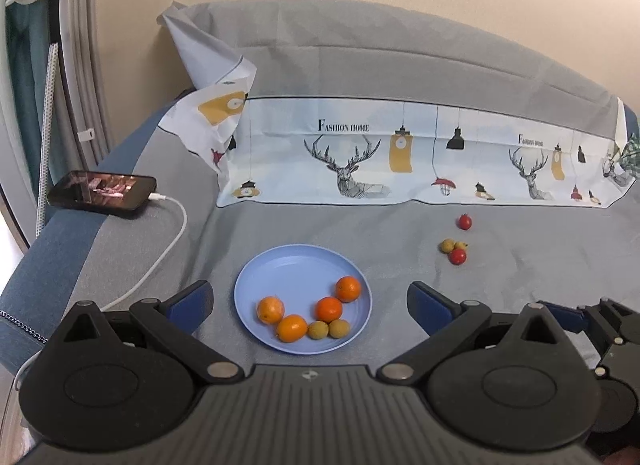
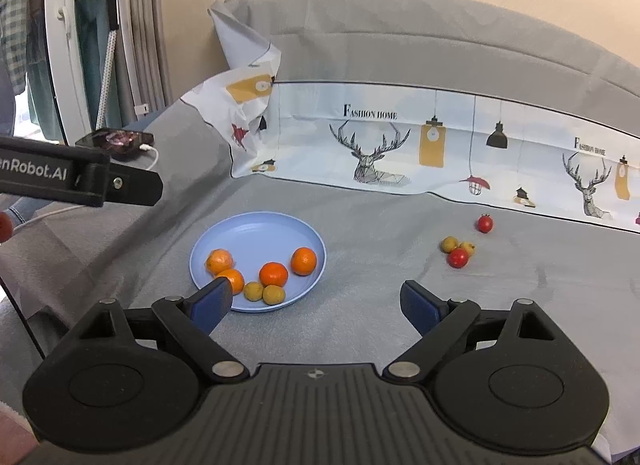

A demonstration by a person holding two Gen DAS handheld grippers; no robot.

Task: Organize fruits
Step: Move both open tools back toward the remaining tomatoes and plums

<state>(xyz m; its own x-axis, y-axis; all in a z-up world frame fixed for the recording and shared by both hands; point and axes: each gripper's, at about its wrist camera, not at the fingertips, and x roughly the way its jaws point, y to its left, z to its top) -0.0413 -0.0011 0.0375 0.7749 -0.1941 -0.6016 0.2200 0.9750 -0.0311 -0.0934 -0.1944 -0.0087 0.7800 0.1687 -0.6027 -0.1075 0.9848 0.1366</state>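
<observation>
The left hand-held gripper (image 1: pixel 308 301) is spread wide with nothing between its blue fingers, low in the frame over the grey cloth (image 1: pixel 520 285). The right hand-held gripper (image 2: pixel 316 301) is likewise wide open and holds nothing. A blue plate (image 1: pixel 296 265) lies at lower centre, carrying four oranges (image 1: pixel 329 309) and two small yellowish fruits (image 1: pixel 339 328) along its near side. To the right of the plate, on the cloth, sit two yellowish fruits (image 1: pixel 447 245) touching a red fruit (image 1: pixel 458 256), with another red fruit (image 1: pixel 464 221) just beyond. A phone (image 1: pixel 102 195) with a white cable (image 1: pixel 176 225) is at left.
</observation>
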